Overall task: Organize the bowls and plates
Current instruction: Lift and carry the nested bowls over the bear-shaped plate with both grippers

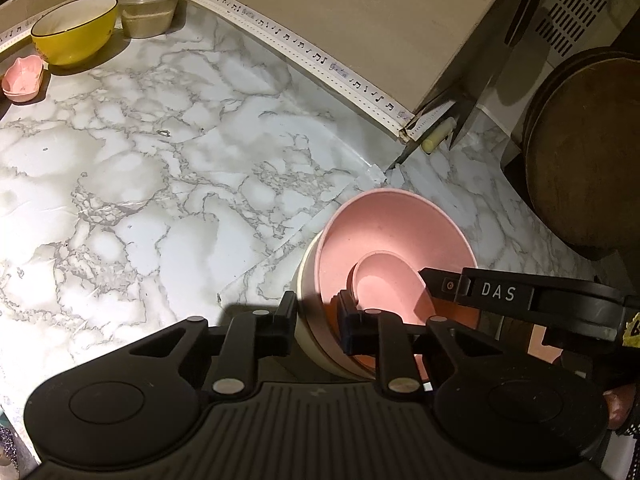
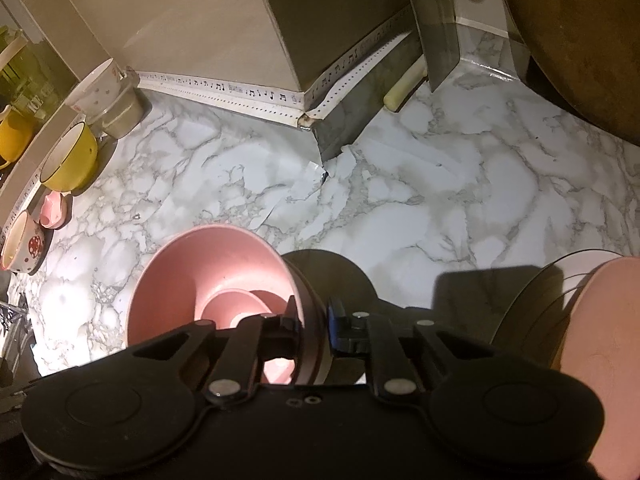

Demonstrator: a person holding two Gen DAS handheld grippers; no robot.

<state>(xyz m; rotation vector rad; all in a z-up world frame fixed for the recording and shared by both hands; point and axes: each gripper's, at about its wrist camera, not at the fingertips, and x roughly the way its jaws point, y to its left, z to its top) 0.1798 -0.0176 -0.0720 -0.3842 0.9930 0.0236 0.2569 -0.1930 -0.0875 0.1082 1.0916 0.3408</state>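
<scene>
We read just one text: "DAS", white capitals on the black finger of the right hand-held gripper (image 1: 496,292), lower right of the left wrist view. The white trim strip (image 1: 304,50) along the wall base carries printed music notes, signs rather than words, running from upper left to centre right; we see the same strip (image 2: 224,88) in the right wrist view. Nothing else is legible to us.
</scene>
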